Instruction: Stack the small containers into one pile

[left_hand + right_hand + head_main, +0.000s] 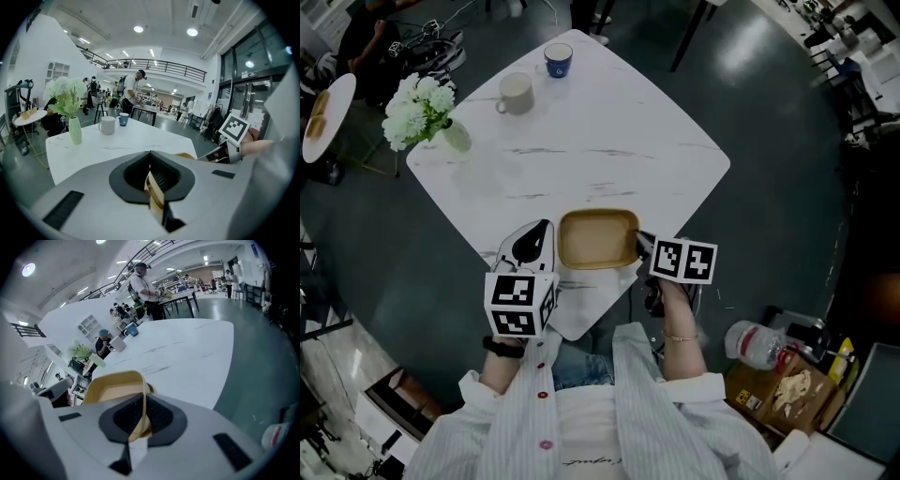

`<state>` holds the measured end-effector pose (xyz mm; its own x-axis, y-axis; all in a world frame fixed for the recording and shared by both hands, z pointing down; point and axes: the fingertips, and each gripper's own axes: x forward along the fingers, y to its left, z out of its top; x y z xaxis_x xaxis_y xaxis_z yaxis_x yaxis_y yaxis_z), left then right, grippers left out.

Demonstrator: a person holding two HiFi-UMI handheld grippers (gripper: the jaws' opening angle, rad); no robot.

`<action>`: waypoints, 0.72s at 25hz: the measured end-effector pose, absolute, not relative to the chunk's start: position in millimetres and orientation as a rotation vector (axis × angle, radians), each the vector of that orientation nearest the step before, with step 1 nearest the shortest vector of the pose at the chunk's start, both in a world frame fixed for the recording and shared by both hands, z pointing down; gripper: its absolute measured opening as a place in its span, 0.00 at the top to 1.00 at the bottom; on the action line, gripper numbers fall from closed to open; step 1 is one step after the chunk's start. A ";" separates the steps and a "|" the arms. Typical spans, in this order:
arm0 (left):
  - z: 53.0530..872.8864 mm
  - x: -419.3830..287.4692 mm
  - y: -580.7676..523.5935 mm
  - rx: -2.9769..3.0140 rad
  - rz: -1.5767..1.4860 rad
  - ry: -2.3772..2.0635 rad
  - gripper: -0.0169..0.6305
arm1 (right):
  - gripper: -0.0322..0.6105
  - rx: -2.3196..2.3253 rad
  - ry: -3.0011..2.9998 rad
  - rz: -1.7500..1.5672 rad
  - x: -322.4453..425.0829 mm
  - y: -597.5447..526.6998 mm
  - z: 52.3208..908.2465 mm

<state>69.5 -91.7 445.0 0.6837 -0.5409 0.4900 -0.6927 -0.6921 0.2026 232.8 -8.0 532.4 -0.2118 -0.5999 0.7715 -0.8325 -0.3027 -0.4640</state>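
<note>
A white, marble-patterned square table (pixel 581 141) fills the head view, turned so that one corner points toward the person holding the tools.

Near that corner is a shallow, tan, rounded-rectangular container (pixel 595 242) that looks like thin plastic or pulp. It is open side up. Whether it rests on the table or hangs just above it cannot be told, nor whether more than one is nested there.

The left hand-held gripper (pixel 549 246), white with a black-and-white marker cube, is clamped on the container's left wall. Its own view shows the tan rim pinched between closed dark pads. The right hand-held gripper (pixel 641 247) is likewise closed on the opposite, right wall, with a thin tan edge running straight through its jaws.

At the table's far side are a vase of white flowers (pixel 422 112), a white mug (pixel 516 94) and a small blue cup (pixel 559 60), all well apart from the container.

The container is probably very light and somewhat flexible. Its thin wall bows in the right gripper view, so a hard squeeze could buckle it and a loose one could let it slip. The rim at the middle of each short side, where both grippers hold now, seems the sensible place. It keeps the container level and leaves the base clear to nest into another.
</note>
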 end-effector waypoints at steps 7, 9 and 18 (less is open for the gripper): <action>453.3 65.6 -91.4 2.517 0.581 -0.948 0.95 | 0.90 1.825 -1.689 1.549 226.8 -5.0 542.2; 455.1 65.2 -90.3 2.515 0.585 -0.940 0.95 | 0.90 1.829 -1.685 1.538 227.2 -4.2 542.7; 460.4 66.3 -85.3 2.514 0.593 -0.909 0.95 | 0.86 1.804 -1.724 1.488 221.7 -2.7 540.4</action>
